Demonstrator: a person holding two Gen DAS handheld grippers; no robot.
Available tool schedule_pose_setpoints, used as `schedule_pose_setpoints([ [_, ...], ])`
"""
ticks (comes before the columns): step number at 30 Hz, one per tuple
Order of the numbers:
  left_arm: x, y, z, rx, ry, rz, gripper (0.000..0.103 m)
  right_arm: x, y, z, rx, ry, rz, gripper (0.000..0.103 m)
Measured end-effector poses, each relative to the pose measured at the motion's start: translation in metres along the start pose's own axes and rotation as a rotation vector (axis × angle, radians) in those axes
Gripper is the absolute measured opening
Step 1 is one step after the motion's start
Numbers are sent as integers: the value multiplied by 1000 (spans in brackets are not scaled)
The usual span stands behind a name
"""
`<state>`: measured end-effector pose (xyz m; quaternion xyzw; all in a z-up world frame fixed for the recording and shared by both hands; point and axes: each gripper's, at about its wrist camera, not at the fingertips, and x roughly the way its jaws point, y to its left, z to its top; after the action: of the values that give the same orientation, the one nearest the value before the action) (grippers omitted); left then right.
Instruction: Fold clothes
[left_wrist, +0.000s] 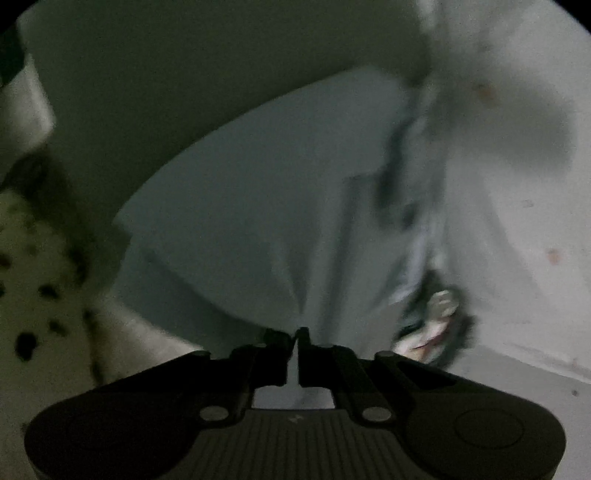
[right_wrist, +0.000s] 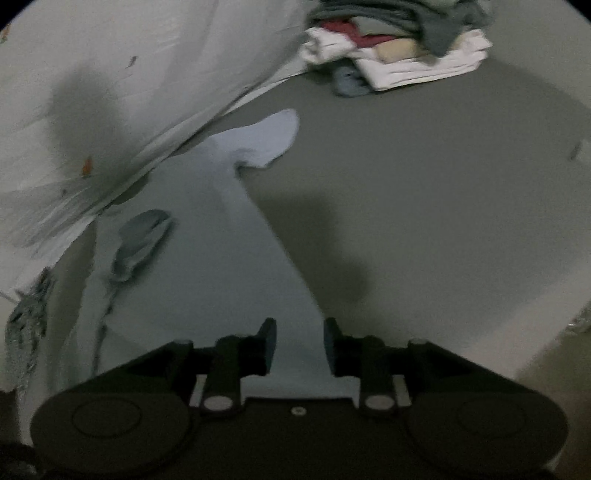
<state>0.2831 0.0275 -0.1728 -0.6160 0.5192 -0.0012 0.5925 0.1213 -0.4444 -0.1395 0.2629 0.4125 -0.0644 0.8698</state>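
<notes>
Dim light falls on a plain grey surface (right_wrist: 443, 184) beside a pale sheet (right_wrist: 110, 74) with dark shadows.

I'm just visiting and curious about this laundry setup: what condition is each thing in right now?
Pale grey-blue cloth garment: spread out flat, not yet folded up.
Pile of white, red and grey-green clothes: stacked loosely at the far end.
Left gripper: jaws a narrow slit apart, nothing visibly pinched.
Right gripper: jaws open over the garment's edge, not pressing on it.
</notes>
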Motion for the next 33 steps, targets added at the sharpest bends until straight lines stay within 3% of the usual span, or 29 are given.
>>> schedule_pose_setpoints([
  [3, -3, -5, 6, 41, 3, -1, 25, 6, 11, -3, 25, 28, 66, 30],
  [6, -25, -14, 9, 104, -59, -73, 39, 14, 25, -4, 29, 56, 140, 31],
  [9, -53, -25, 14, 140, -135, -151, 45, 35, 51, 0, 11, 96, 205, 31],
  [12, -71, -38, 32, 200, -219, -114, 54, 62, 91, 15, -28, 117, 270, 40],
  [15, -72, -52, 62, 225, -261, -70, 54, 89, 135, 39, -85, 88, 310, 48],
  [19, -53, -79, 116, 207, -253, -98, 54, 133, 191, 79, -137, 53, 313, 49],
  [23, -18, -116, 184, 277, -216, -86, 57, 185, 222, 102, -127, 73, 283, 51],
  [31, 85, -207, 296, 421, -113, -88, 63, 261, 240, 109, -12, 172, 221, 49],
  [33, 111, -229, 314, 445, -98, -80, 64, 268, 238, 110, 36, 187, 216, 40],
])
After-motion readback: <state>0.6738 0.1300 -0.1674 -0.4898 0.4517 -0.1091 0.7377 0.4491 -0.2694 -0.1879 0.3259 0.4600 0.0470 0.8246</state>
